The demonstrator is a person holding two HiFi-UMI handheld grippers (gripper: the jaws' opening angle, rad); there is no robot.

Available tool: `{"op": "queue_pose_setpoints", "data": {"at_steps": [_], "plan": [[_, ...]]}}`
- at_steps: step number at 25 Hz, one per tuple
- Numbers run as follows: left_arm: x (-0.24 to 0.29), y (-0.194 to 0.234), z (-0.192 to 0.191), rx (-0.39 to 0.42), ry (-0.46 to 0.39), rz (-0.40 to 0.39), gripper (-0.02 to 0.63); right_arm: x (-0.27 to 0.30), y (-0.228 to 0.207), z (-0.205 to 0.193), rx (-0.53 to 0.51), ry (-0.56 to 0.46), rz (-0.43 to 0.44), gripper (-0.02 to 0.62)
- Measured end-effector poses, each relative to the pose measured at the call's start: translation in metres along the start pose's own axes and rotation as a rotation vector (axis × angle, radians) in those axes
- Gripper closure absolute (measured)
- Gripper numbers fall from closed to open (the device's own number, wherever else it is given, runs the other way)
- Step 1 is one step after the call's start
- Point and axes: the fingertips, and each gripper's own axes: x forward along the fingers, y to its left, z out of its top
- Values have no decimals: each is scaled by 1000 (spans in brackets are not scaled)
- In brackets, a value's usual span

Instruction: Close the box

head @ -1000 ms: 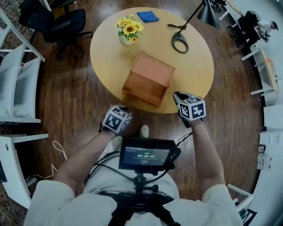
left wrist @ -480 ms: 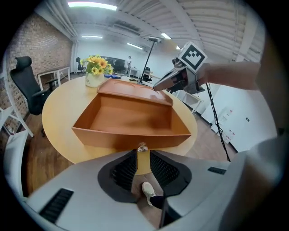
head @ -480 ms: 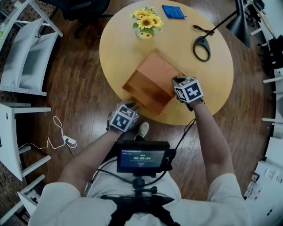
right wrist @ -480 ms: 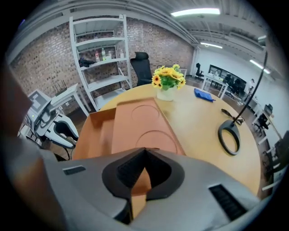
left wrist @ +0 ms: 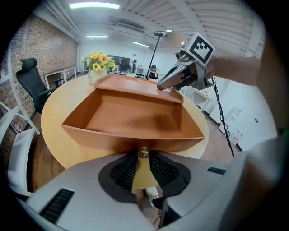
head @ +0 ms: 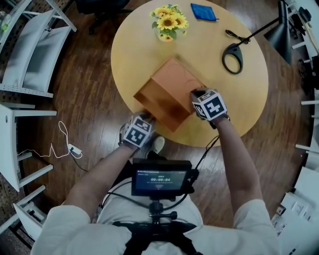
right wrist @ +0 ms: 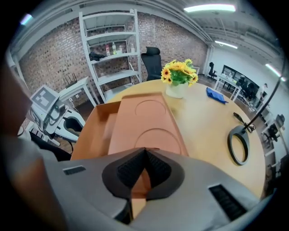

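An open orange-brown box (head: pixel 155 102) sits on the round wooden table (head: pixel 127 60), near its front edge. Its hinged lid (head: pixel 177 79) stands half-raised over the far side. My right gripper (head: pixel 195 94) is shut, its tips against the lid's right edge. In the left gripper view the right gripper (left wrist: pixel 160 85) touches the lid (left wrist: pixel 131 83) at its upper corner. In the right gripper view the lid (right wrist: pixel 146 122) stretches ahead of the closed right gripper (right wrist: pixel 145 150). My left gripper (head: pixel 146 118) is at the box's front wall (left wrist: pixel 131 137), and the left gripper (left wrist: pixel 143 151) looks closed on a small metal knob there.
A vase of sunflowers (head: pixel 168 22), a blue cloth (head: pixel 203 11) and a black lamp with a ring base (head: pixel 232 57) stand on the table's far half. White chairs (head: pixel 30 55) are on the left. A monitor (head: pixel 162 177) hangs at my chest.
My right gripper moved from the table's front edge up to the lid's right side. The left gripper moved forward to the box's front wall. The head view shifted.
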Motion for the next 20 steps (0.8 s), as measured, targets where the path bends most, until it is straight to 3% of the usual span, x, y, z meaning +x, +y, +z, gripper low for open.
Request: {"op": "queue_pose_setpoints", "data": {"at_steps": [7, 20], "plan": [[9, 3, 11, -6, 0, 10, 529, 1, 2, -4, 3, 38, 40, 594], [51, 7, 69, -5, -40, -19, 534, 0, 5, -2, -68, 56, 17, 594]]}}
